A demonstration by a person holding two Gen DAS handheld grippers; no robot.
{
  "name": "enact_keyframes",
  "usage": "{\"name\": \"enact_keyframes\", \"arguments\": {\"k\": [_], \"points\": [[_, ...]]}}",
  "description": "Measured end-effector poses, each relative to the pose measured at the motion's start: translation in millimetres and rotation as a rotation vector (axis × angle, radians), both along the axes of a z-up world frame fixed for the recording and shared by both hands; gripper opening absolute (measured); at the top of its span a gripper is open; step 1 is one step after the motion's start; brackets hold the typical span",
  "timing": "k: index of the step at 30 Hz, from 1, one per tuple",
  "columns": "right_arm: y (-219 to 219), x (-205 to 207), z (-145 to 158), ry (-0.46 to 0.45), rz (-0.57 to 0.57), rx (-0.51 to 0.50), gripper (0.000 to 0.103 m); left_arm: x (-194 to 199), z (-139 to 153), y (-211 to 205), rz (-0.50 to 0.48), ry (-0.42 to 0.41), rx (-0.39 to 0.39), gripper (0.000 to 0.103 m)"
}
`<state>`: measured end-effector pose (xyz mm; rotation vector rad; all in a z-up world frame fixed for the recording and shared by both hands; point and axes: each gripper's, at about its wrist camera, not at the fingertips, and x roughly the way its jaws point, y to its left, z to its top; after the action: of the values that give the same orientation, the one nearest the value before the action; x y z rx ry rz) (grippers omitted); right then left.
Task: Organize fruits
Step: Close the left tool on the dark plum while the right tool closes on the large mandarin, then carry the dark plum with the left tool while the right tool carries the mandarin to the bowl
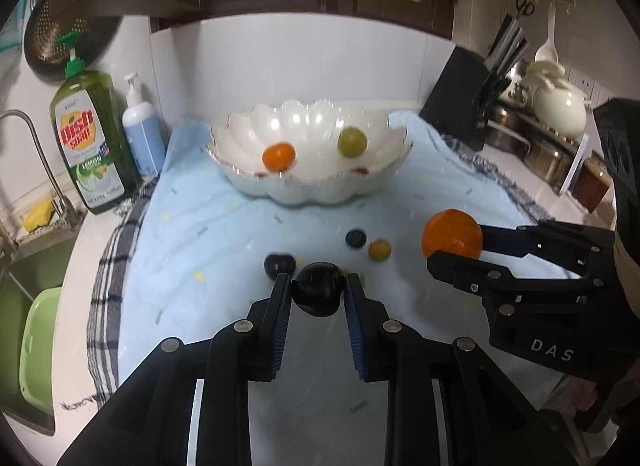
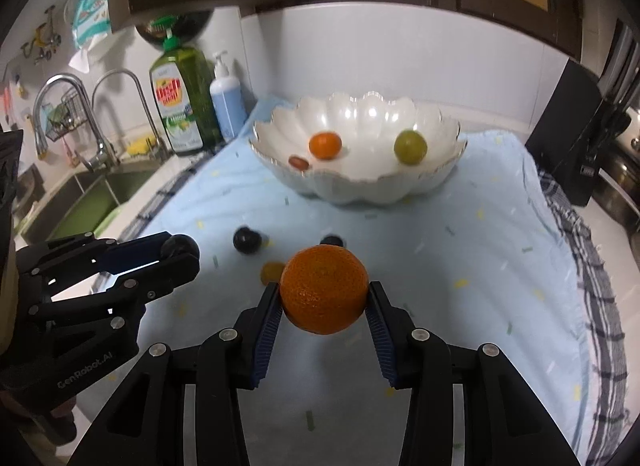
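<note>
My left gripper (image 1: 318, 286) is shut on a dark plum (image 1: 319, 293), held above the light blue cloth (image 1: 208, 234). My right gripper (image 2: 325, 296) is shut on an orange (image 2: 324, 290); it also shows in the left wrist view (image 1: 452, 234). The white scalloped bowl (image 1: 240, 173) at the back holds a small orange fruit (image 1: 279, 156), a green fruit (image 1: 352, 141) and a small reddish fruit (image 2: 299, 162). On the cloth lie two dark fruits (image 1: 279, 264) (image 1: 355, 237) and a small yellow fruit (image 1: 379, 250).
A green dish soap bottle (image 1: 93, 137) and a white and blue pump bottle (image 1: 142, 133) stand left of the bowl. A sink (image 2: 84, 201) with taps (image 2: 92, 117) lies at the left. A black knife block (image 1: 460, 97) and pots (image 1: 560, 105) stand at the right.
</note>
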<state>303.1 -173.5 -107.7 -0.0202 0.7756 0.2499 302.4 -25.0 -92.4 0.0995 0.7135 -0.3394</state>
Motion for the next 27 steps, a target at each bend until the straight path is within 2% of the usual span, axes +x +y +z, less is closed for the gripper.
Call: {"name": "enact_keyframes", "arguments": {"k": [15,27], "points": [[-6,9,46,-0.142,-0.014,0.021,0.044,16,47,-3,0.008,-0.126,-0.039,0.027],[-10,47,65,-0.203,-0.008,0.024,0.044,56,68,-7,0.027,-0.183,-0.043,0.027]]}}
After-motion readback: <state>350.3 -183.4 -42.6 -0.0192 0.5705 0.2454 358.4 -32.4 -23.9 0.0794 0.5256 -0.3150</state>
